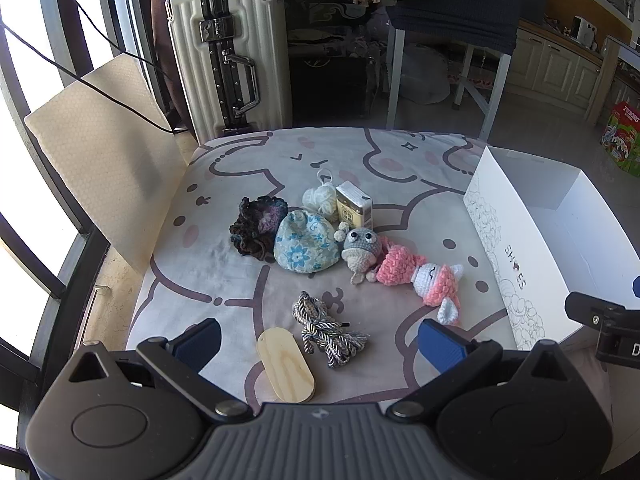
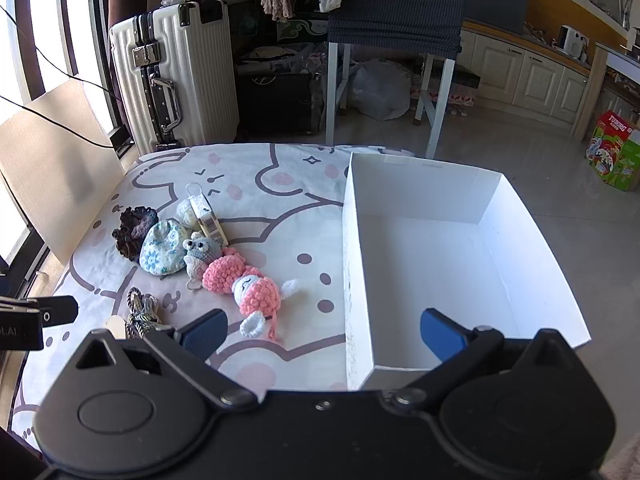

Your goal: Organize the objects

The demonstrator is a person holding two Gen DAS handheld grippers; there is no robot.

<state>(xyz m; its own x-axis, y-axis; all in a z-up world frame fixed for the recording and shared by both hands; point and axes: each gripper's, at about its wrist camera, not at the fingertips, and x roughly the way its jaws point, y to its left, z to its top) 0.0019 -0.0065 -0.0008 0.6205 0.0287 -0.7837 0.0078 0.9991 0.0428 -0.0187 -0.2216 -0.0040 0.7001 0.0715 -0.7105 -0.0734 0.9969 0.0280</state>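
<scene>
Small things lie on a cartoon-print cloth: a dark crochet scrunchie, a blue floral pouch, a white yarn ball, a small carton, a grey crochet toy, a pink crochet doll, a coiled cord and a wooden oval. A white shoe box stands open and empty at the right. My left gripper is open over the cord and oval. My right gripper is open above the box's left wall, empty.
A white suitcase stands behind the table, with a chair draped in dark cloth beside it. A beige board leans at the left by the window. A colourful carton sits on the floor far right.
</scene>
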